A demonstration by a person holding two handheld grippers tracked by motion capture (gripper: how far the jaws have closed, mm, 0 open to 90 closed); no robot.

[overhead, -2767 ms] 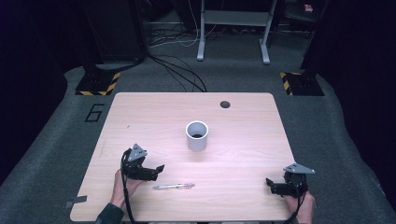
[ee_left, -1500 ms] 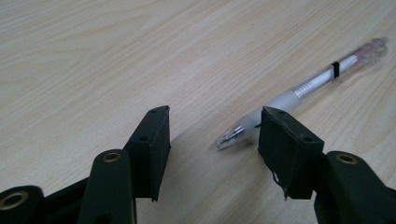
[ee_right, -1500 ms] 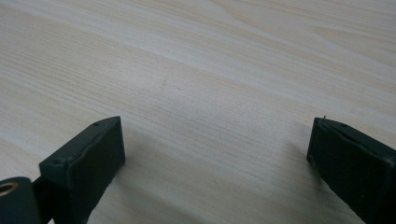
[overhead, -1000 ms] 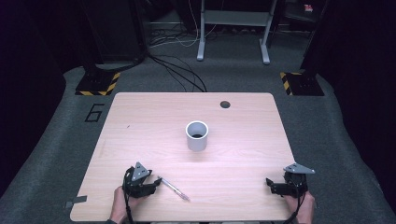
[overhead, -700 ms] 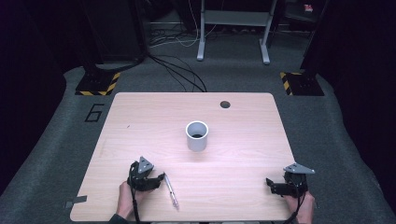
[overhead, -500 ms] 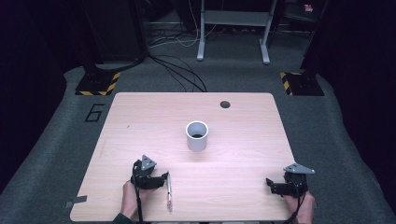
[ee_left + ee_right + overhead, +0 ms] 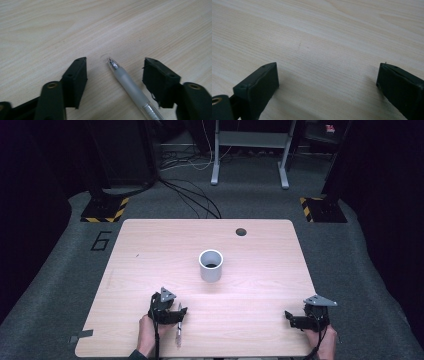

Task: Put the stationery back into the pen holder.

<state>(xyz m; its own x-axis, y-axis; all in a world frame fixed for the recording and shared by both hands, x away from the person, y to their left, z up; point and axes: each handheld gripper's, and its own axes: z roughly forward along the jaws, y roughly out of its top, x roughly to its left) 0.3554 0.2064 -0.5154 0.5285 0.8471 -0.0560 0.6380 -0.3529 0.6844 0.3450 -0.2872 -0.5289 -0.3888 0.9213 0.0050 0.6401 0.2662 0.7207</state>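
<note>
Slim frosted-plastic pen (image 7: 130, 86) with silver tip lies on pale woodgrain table (image 7: 50, 27) between the left gripper (image 7: 113, 75)'s matte black jaws (just closing somewhat, parted, gripping nothing).

A light wooden table (image 7: 150, 245) stands on grey carpet (image 7: 250, 200) in a dark room.
</note>
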